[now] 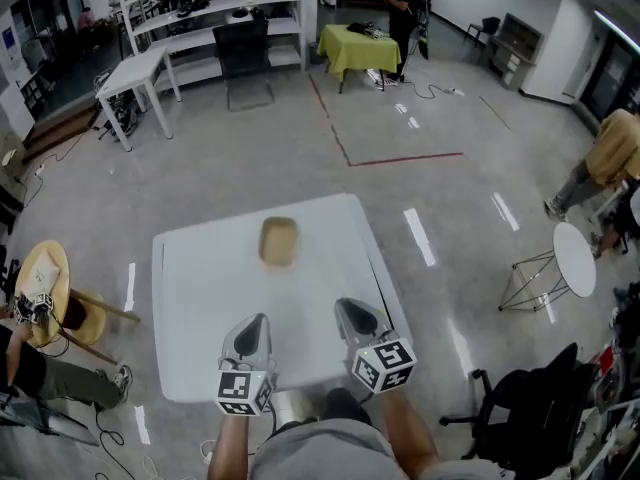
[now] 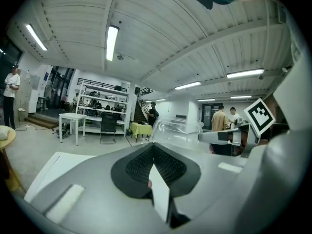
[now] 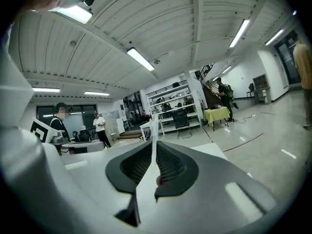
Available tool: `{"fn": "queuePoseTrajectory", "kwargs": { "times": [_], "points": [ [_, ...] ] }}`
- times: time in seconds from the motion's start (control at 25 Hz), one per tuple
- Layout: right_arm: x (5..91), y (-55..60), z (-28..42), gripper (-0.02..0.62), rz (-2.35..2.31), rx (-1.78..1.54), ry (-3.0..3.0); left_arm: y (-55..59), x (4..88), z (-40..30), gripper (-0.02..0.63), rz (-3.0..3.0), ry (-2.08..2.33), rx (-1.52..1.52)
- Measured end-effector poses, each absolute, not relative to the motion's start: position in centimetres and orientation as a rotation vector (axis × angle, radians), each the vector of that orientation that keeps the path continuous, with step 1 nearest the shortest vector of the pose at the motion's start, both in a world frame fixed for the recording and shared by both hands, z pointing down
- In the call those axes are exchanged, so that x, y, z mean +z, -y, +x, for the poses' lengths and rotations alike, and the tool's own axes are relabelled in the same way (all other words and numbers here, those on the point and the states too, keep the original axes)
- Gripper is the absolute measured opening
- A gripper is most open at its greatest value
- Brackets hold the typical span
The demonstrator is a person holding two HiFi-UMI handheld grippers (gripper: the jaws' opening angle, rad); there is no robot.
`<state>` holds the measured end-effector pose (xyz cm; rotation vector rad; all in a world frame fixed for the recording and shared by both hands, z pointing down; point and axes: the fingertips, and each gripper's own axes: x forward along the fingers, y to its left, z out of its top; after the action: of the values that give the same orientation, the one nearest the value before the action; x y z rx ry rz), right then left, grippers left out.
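Note:
Both grippers hover over the near edge of a white table [image 1: 200, 268], jaws pointing away from me. My left gripper [image 1: 256, 324] has its jaws pressed together; a clear plastic film [image 2: 175, 130] bulges up right at their tip. My right gripper [image 1: 348, 308] is also shut, and a thin strip of the same clear film [image 3: 153, 126] rises edge-on from between its jaws. In the head view the film is too transparent to make out. A tan, box-like object [image 1: 279, 240] lies farther back on the table, well apart from both grippers.
A small round white table [image 1: 575, 258] and a wire stand [image 1: 527, 280] are at the right, and a black office chair [image 1: 530, 408] is at the near right. A wooden chair [image 1: 50, 288] stands at the left. People, shelves [image 1: 215, 8] and a yellow-green table [image 1: 358, 48] are far back.

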<state>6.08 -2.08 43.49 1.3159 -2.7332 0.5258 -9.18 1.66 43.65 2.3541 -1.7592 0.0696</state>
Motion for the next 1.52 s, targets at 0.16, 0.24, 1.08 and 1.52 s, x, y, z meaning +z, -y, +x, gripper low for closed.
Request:
{"fn": "queuePoseTrajectory", "kwargs": {
  "times": [0.16, 0.24, 1.08, 1.52],
  "points": [
    [43.7, 0.6, 6.5, 0.031, 1.353, 0.501, 2.713, -2.7, 43.8, -9.3, 0.011, 2.373, 1.738, 0.069],
    [43.8, -0.1, 6.7, 0.031, 1.371, 0.494, 2.700, -3.1, 43.8, -9.6, 0.011, 2.379, 1.732, 0.068],
    [45.6, -4.4, 9.6, 0.032, 1.433, 0.463, 2.603, -6.4, 45.1, -10.5, 0.011, 2.352, 1.727, 0.093],
    [46.3, -4.9, 10.3, 0.032, 1.434, 0.468, 2.591, -7.0, 45.7, -10.1, 0.011, 2.338, 1.727, 0.105]
  ]
}}
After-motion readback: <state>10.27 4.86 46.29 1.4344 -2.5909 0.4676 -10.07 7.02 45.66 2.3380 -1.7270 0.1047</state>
